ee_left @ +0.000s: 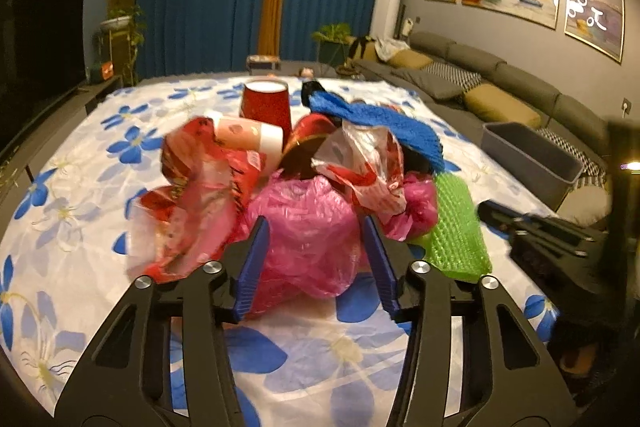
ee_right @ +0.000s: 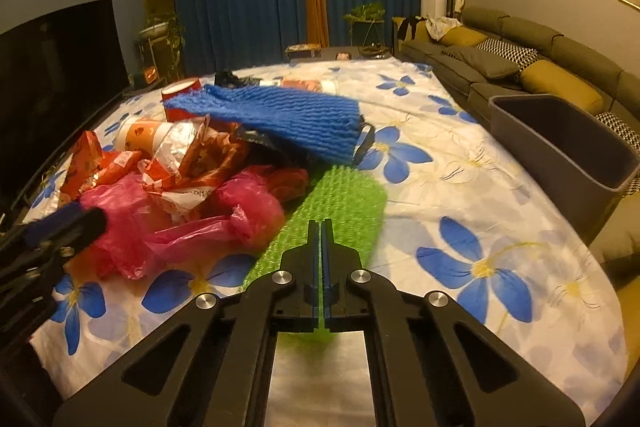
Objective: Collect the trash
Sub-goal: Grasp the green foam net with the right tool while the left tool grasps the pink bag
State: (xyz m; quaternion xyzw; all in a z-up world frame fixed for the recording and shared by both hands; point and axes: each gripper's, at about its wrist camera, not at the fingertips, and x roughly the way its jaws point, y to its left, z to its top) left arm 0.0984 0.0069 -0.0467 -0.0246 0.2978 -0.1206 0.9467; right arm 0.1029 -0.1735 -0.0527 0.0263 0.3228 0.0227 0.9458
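Observation:
A heap of trash lies on the flowered cloth [ee_left: 320,367]. My left gripper [ee_left: 315,227] has its blue pads against both sides of a crumpled pink plastic bag [ee_left: 308,227] at the heap's near edge. My right gripper [ee_right: 321,225] is shut on the near end of a green foam net [ee_right: 340,203], and a strip of green shows between its jaws. The same green foam net [ee_left: 456,227] lies to the right of the bag, with the right gripper [ee_left: 520,223] at its side. The left gripper [ee_right: 68,223] shows blurred by the pink plastic bag [ee_right: 180,223].
Behind the bag are red wrappers [ee_left: 192,179], a cup on its side [ee_left: 248,135], an upright red cup [ee_left: 266,107] and a blue foam net [ee_right: 280,115]. A grey bin [ee_right: 560,143] stands at the cloth's right edge before a sofa [ee_right: 540,59]. A dark television [ee_right: 56,67] stands at the left.

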